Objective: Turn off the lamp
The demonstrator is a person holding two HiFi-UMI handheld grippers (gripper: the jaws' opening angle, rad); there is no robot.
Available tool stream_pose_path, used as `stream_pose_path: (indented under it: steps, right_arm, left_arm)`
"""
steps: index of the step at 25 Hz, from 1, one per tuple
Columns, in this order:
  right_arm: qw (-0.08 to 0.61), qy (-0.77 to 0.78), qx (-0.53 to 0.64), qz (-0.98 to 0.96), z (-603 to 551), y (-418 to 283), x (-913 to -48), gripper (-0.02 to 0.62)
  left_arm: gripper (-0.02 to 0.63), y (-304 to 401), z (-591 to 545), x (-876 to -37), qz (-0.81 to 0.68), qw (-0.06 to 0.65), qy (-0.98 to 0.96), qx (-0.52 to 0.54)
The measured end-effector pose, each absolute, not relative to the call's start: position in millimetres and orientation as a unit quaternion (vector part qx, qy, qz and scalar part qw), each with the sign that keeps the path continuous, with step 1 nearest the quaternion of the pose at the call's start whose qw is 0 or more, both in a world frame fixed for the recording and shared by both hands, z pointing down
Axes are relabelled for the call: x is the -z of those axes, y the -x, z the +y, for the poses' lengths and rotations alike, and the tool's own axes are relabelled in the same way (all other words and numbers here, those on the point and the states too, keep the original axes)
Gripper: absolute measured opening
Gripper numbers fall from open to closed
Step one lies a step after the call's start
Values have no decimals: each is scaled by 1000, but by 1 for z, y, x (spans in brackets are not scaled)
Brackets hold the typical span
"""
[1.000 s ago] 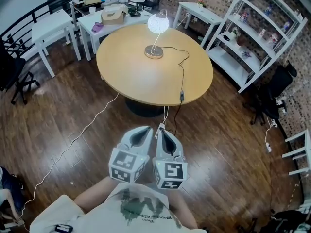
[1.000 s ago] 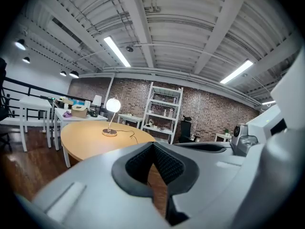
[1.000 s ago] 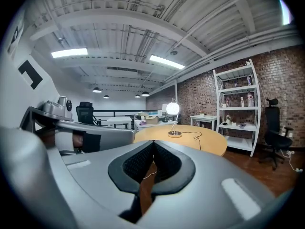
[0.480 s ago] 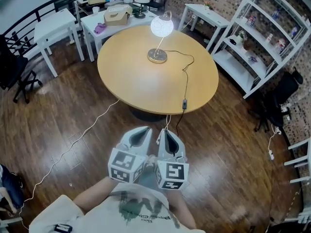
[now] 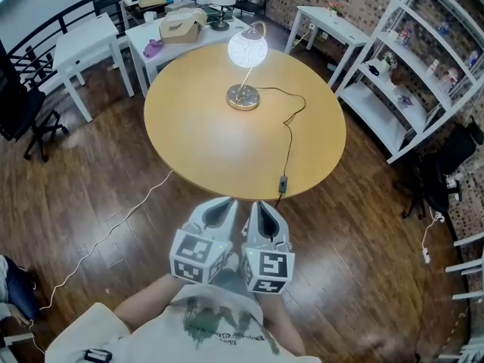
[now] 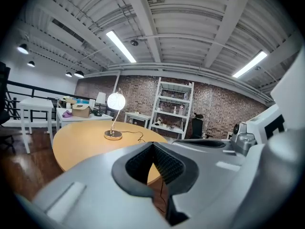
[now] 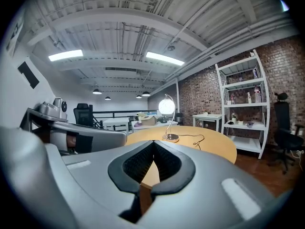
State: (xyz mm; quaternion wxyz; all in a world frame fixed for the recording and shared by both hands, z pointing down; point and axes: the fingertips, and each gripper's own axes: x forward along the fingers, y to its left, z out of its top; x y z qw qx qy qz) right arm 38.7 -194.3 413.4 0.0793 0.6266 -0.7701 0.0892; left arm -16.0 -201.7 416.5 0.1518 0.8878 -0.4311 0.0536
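A lit lamp (image 5: 246,50) with a round white globe and a metal base (image 5: 243,97) stands on the far part of the round wooden table (image 5: 197,134). Its black cord (image 5: 288,138) runs across the tabletop to an inline switch (image 5: 283,183) at the near edge. My left gripper (image 5: 225,200) and right gripper (image 5: 252,202) are side by side in front of the table, both shut and empty. The lamp (image 6: 116,102) glows in the left gripper view, and the same lamp (image 7: 167,107) shows in the right gripper view.
White tables (image 5: 87,40) with a cardboard box (image 5: 181,27) stand behind the round table. A white shelf unit (image 5: 423,74) is on the right. A white cable (image 5: 113,229) trails over the wooden floor at left. Black chairs (image 5: 23,119) stand at the far left.
The round table and lamp have come closer and sit lower in the head view. Both grippers keep their pose side by side.
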Motion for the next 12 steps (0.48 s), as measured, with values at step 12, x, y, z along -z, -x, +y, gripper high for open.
stream_pose_path:
  steps: [12]
  right_arm:
    - [82,-620,-95,-775,-251,-95,-430,0]
  left_arm:
    - [-5,-35,-262,-426,-444,144,-882,-66]
